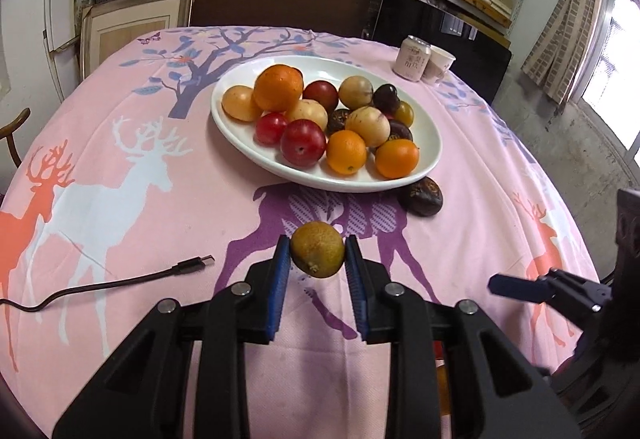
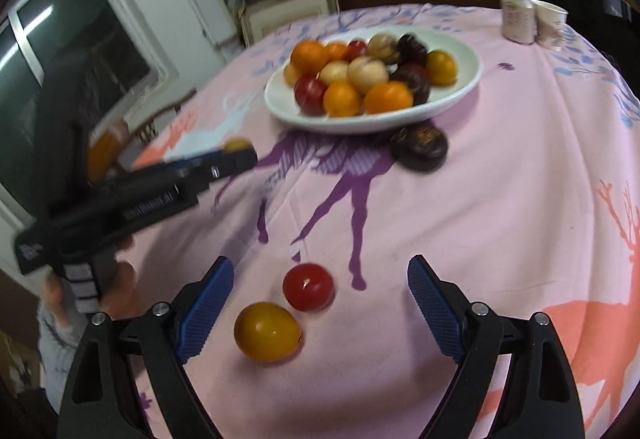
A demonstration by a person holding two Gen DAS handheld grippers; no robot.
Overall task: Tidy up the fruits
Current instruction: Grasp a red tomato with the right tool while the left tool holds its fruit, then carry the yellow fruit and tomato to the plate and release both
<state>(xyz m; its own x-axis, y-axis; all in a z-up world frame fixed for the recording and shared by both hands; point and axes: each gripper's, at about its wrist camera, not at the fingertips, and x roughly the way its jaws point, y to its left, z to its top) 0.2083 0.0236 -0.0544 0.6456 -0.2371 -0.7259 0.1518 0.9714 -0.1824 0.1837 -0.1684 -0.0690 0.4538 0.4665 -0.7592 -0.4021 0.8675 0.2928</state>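
Left gripper point(image 1: 317, 254) jaws pinch greenish fruit point(image 1: 317, 254) at tips; may slip, roll off worktop point(image 1: 120, 231). Right gripper point(image 2: 320, 303) jaws wide, empty.

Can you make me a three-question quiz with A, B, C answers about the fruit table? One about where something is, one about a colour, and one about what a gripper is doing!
1. Where is the dark wrinkled fruit that is not on the white plate?
A. On the cloth beside the plate's near rim
B. Next to the can
C. On the cable

2. What colour is the round fruit lying next to the yellow fruit on the cloth?
A. Green
B. Red
C. Purple

3. What is the left gripper doing?
A. Standing open with nothing in it
B. Pinching the cable
C. Squeezing a small greenish-brown fruit

Answers:
1 A: it sits on the tablecloth just off the plate's edge.
2 B: it is red in the right wrist view.
3 C: both blue pads press on the fruit's sides.
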